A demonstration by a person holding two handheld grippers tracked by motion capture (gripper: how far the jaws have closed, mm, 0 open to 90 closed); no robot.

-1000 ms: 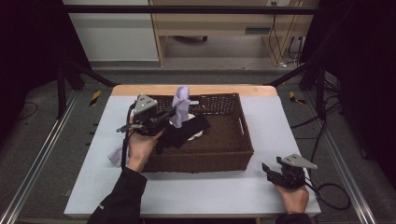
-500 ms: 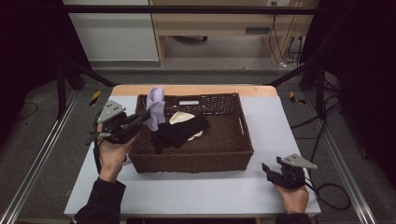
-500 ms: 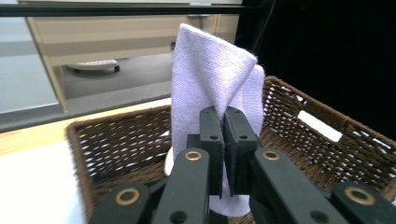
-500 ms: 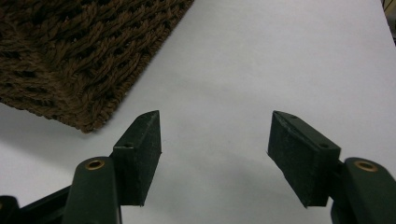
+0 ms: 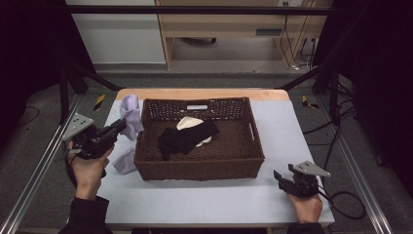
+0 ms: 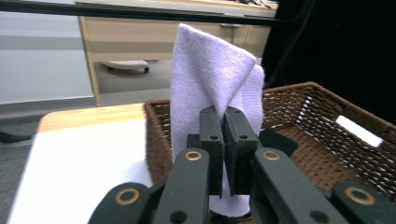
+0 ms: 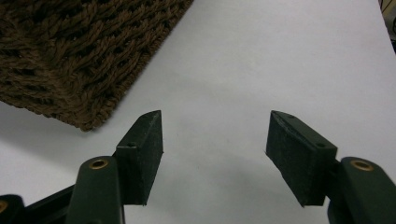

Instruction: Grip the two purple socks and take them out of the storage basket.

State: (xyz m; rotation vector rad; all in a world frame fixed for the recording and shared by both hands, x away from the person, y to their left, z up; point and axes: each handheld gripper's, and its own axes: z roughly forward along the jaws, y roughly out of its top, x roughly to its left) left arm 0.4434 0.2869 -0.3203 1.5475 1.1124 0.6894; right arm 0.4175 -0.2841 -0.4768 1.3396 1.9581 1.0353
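My left gripper [image 5: 119, 127] [image 6: 224, 114] is shut on a lilac knitted cloth [image 5: 130, 114] [image 6: 210, 70], which hangs from the pads just outside the left wall of a brown wicker basket [image 5: 199, 168] [image 6: 327, 121]. A black garment [image 5: 187, 136] lies in the basket over a cream cloth [image 5: 189, 122]. A second lilac piece [image 5: 124, 161] lies on the table by the basket's front left corner. My right gripper [image 5: 282, 178] [image 7: 215, 130] rests low at the front right of the table. Its jaws have just been closing, stand apart, and have nothing between them.
The basket's front right corner [image 7: 70, 46] is close ahead of the right gripper. A white sheet [image 5: 195, 204] covers the table, with bare surface in front of and right of the basket. Dark frame rails run along both sides of the table.
My left hand has carried the lilac cloth leftward, from above the basket to just outside its left wall. The right hand has stayed where it was.
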